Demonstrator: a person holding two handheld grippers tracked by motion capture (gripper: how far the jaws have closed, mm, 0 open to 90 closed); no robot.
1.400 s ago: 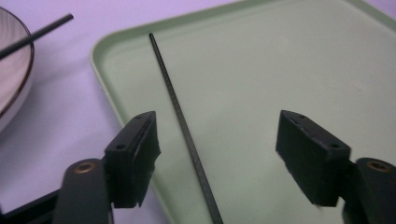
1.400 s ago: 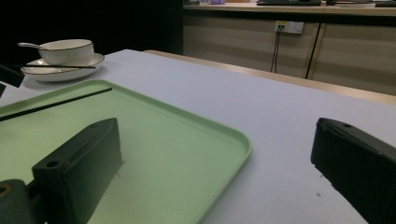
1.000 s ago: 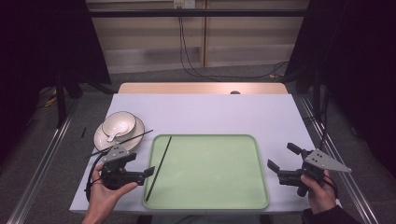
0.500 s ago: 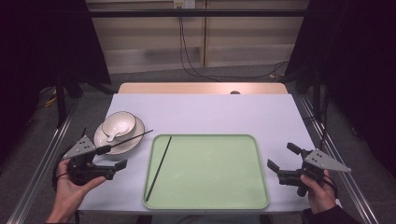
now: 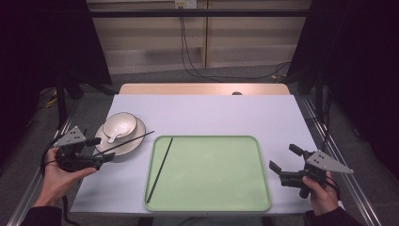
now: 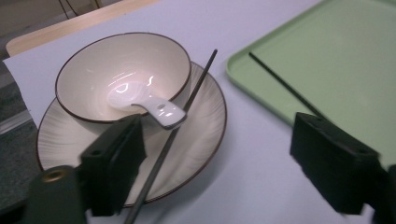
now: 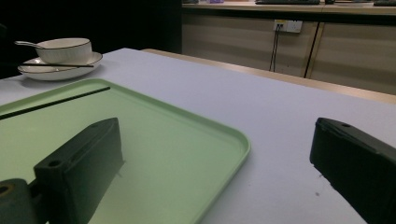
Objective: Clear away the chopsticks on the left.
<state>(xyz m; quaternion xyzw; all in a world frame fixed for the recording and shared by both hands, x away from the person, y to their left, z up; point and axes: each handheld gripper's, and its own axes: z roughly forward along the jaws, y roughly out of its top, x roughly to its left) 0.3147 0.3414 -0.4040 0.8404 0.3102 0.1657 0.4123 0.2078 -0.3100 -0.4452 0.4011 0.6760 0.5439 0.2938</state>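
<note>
A pale green tray (image 5: 211, 179) lies at the table's front middle, with one black chopstick (image 5: 160, 169) along its left side. To its left, a cream bowl (image 5: 120, 125) holding a white spoon (image 5: 114, 136) stands on a plate (image 5: 123, 147). A second chopstick (image 5: 127, 142) rests across that plate. My left gripper (image 5: 101, 149) is open just left of the plate, empty; its own view shows the bowl (image 6: 123, 70), spoon (image 6: 154, 108) and chopstick (image 6: 187, 105) between its jaws. My right gripper (image 5: 284, 157) is open and empty beside the tray's right edge (image 7: 233, 140).
The white table top (image 5: 211, 113) runs back to a wooden strip (image 5: 202, 88). Metal frame rails (image 5: 329, 141) flank both sides. Cables (image 5: 188, 52) hang at the back wall. Bare table surface lies behind the tray.
My left gripper has moved left, from the tray's left edge to the plate's left side. The right gripper has stayed put.
</note>
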